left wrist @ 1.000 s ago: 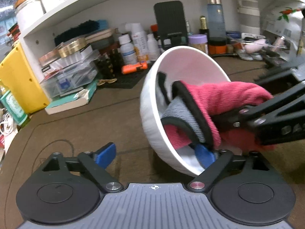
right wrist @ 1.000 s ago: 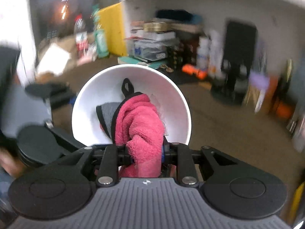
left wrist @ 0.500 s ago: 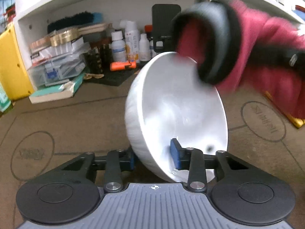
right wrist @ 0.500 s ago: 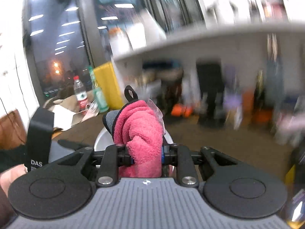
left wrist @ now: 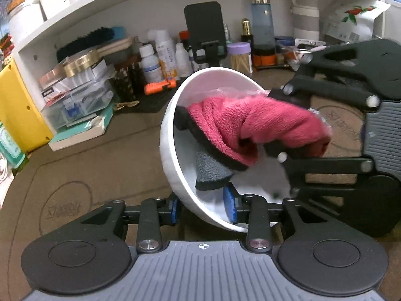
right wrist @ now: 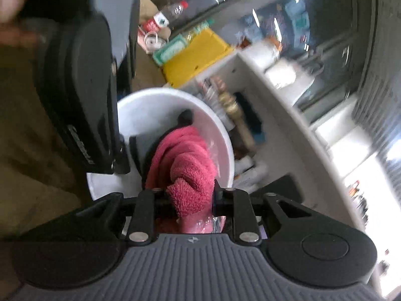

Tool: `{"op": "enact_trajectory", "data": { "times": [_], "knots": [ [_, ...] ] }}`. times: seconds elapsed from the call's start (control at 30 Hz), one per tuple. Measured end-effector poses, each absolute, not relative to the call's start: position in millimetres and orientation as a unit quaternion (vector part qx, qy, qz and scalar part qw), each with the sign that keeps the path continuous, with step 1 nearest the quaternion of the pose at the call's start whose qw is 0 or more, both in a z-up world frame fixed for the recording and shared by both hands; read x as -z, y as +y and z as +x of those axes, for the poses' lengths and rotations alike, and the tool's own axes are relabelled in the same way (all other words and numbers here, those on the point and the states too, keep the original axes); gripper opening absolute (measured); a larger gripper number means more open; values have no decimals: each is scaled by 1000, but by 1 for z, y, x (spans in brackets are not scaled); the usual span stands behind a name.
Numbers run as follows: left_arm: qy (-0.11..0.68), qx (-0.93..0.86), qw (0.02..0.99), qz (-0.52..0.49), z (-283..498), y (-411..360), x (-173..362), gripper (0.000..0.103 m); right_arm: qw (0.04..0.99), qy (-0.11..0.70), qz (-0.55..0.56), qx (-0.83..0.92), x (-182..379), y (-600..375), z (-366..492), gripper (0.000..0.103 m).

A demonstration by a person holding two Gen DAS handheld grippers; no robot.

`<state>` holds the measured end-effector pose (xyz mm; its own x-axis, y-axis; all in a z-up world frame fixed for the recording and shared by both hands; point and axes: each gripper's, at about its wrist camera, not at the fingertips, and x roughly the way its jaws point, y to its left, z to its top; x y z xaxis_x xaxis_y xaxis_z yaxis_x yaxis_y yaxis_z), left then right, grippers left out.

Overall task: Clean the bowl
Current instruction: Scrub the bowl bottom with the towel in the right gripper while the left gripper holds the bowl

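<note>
Two grippers work: our left gripper (left wrist: 204, 208), jaws opening, straddles the tilted bowl (left wrist: 173, 150)'s rim; our right gripper (right wrist: 191, 200), clamping the cloth (left wrist: 250, 123), wipes inside; wiping seems midway.

No lettering is sharp enough to read anywhere.

The bowl (left wrist: 173, 135) is white, round and smooth. It is tipped up on its side above the brown desk (left wrist: 87, 155), so its open mouth faces sideways. A fluffy pink cloth (left wrist: 250, 123) with a black edge and a gray side is stuffed inside it, touching the white inner wall.
</note>
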<state>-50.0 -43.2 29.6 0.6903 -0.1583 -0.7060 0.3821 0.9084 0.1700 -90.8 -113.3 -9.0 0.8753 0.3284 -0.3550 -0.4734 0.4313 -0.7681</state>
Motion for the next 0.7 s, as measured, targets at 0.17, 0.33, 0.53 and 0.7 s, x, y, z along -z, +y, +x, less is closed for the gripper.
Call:
{"op": "enact_trajectory", "data": {
  "times": [0.17, 0.33, 0.53, 0.7],
  "knots": [
    [360, 146, 910, 144, -43, -43, -31, 40, 889, 232, -254, -301, -21, -146, -56, 25],
    [355, 128, 912, 164, -45, -52, -29, 45, 874, 337, -16, -348, -23, -188, -29, 25],
    [353, 80, 921, 145, -39, -48, -27, 81, 832, 366, 204, -364, 6, -229, -14, 25],
    [355, 75, 925, 109, -34, -44, -24, 83, 819, 360, 267, -357, 17, -241, -13, 25]
  ]
}}
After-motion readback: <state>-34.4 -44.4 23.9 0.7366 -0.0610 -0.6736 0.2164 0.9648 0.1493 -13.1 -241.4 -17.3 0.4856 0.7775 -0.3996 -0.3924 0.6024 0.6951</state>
